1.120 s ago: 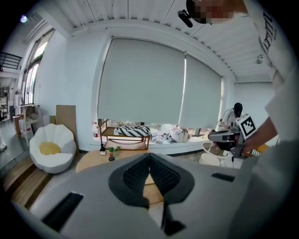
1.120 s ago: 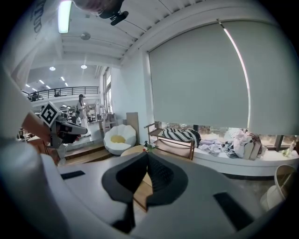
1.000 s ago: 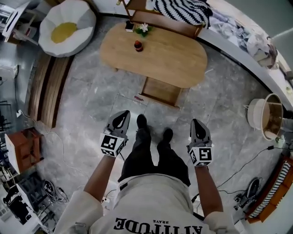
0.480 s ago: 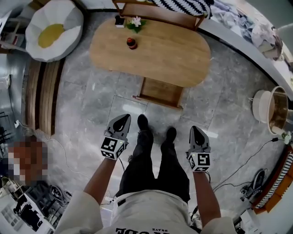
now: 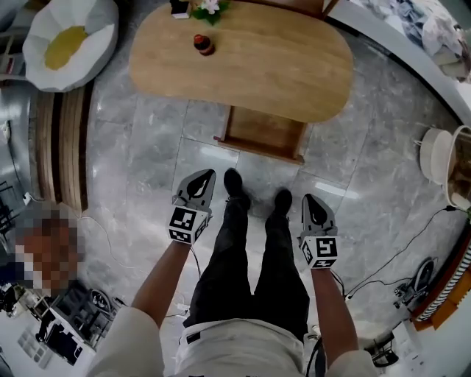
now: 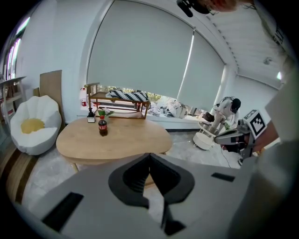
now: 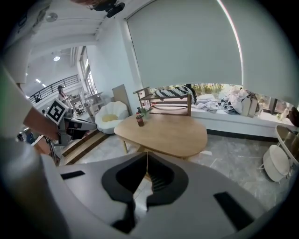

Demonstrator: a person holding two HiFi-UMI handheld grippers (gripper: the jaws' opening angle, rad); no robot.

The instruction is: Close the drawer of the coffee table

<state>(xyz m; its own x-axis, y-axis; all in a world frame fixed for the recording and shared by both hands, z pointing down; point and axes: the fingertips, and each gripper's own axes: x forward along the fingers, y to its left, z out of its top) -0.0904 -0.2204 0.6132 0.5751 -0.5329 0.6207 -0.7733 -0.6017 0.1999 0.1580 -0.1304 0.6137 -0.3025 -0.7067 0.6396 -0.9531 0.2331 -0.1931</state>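
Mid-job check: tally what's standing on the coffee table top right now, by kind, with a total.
On the oval light-wood coffee table:
Dark cola bottle with red label: 1
Small green plant with white flowers: 1
Small black pump bottle: 1
Total: 3

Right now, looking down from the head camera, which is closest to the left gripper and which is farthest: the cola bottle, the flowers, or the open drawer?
From the left gripper:
1. The drawer, open under the near edge of the table.
2. The cola bottle, standing on the tabletop further back.
3. The flowers, at the far edge.
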